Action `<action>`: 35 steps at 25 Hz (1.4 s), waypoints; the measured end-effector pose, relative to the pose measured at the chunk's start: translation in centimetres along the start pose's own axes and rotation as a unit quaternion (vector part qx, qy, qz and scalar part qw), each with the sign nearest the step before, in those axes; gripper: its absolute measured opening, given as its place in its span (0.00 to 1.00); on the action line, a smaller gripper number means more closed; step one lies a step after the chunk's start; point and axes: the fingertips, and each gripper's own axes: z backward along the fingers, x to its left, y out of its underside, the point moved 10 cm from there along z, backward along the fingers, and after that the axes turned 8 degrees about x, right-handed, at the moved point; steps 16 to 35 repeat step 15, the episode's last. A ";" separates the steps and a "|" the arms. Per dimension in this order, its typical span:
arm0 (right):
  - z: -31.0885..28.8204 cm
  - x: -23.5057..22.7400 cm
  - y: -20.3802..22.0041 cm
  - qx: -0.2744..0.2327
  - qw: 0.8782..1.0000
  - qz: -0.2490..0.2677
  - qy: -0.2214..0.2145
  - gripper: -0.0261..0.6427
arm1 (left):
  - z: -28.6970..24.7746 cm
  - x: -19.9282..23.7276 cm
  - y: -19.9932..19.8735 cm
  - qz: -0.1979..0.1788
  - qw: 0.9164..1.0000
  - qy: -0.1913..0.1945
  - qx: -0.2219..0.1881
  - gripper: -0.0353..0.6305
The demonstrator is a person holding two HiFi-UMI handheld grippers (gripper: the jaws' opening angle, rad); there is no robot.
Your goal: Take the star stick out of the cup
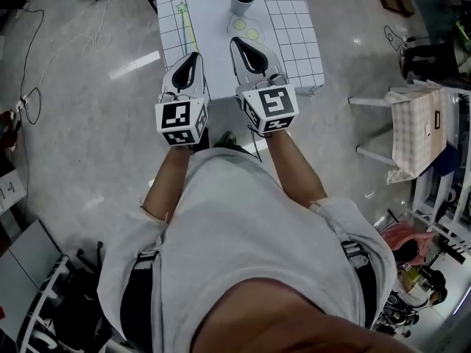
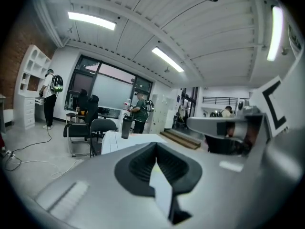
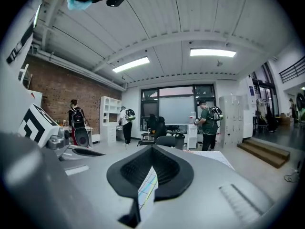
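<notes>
Star stick [image 1: 185, 26] is in neither gripper. The left gripper [image 1: 195, 55] and right gripper [image 1: 235, 43] both have their jaws pressed together and empty. They are held side by side on outstretched forearms over the near edge of the gridded table [image 1: 294, 43]. Only the head view shows the stick, lying flat left of the cup [image 1: 243, 0]. The gripper views look across a room with people.

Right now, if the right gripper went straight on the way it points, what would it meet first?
Probably the cup: the shut right gripper points up the table toward it. Height is unclear, so it might pass over.
</notes>
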 end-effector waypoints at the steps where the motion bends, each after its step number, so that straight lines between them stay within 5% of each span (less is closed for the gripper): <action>1: 1.4 -0.3 0.5 -0.004 1.000 -0.001 0.003 0.04 | 0.7 -1.4 0.3 -0.003 1.000 -0.003 -0.001 0.06; 15: 13.1 -1.2 5.8 -0.022 0.999 -0.009 -0.022 0.04 | 6.6 -12.2 4.0 -0.019 0.999 -0.045 -0.002 0.06; 35: 13.1 -1.2 5.8 -0.022 0.999 -0.009 -0.022 0.04 | 6.6 -12.2 4.0 -0.019 0.999 -0.045 -0.002 0.06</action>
